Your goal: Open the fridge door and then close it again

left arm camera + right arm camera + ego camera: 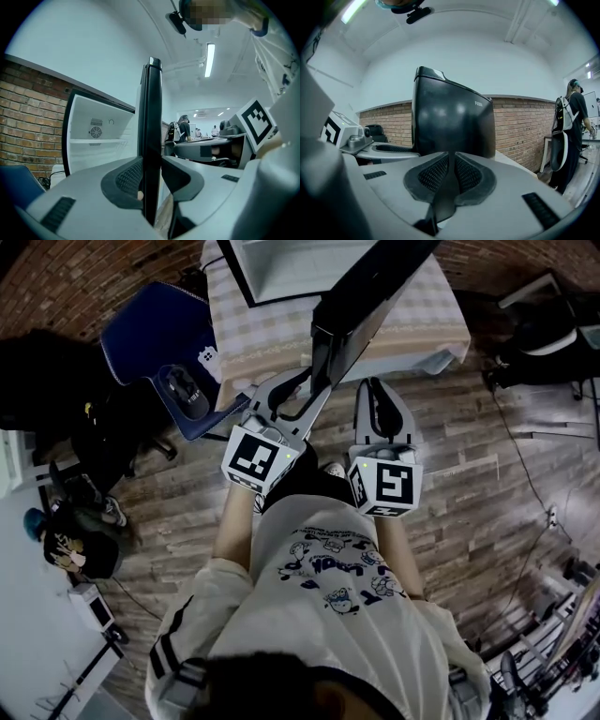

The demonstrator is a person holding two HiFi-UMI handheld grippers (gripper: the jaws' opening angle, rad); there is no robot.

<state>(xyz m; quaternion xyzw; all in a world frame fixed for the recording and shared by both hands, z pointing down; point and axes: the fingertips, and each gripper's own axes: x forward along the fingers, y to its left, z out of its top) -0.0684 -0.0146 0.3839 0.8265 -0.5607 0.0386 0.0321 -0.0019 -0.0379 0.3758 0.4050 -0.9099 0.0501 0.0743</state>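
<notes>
**A:** Claw status, nearest first?

**B:** Left gripper (152, 164): jaws at a narrow setting, clamped on the free edge of the fridge door (361, 296). The pads (126, 180) bear on the black panel, one against each face. Right gripper (451, 157): jaws fully together, nothing between them. It sits on the door's outer side, aimed at that glossy black face. I cannot tell whether its tips touch the door.

**A:** Operator?

**B:** A person (328, 615) in a white printed T-shirt stands directly behind the door's free edge, with one gripper in each hand.

**A:** Door position?

**B:** Open. It stands swung well away from the fridge (93, 117), edge-on to the person. On the door's inner side the white compartment is exposed, with a shelf (93, 140) and a round vent (95, 132) on the back wall.

**A:** Surroundings?

**B:** The fridge rests on a table (272, 334) with a checked cloth, behind the door. A blue chair (164, 329) stands on the door's inner side, near that table. Farther off, on the door's outer side, are a brick wall (520, 126) and a bystander (572, 122).
</notes>
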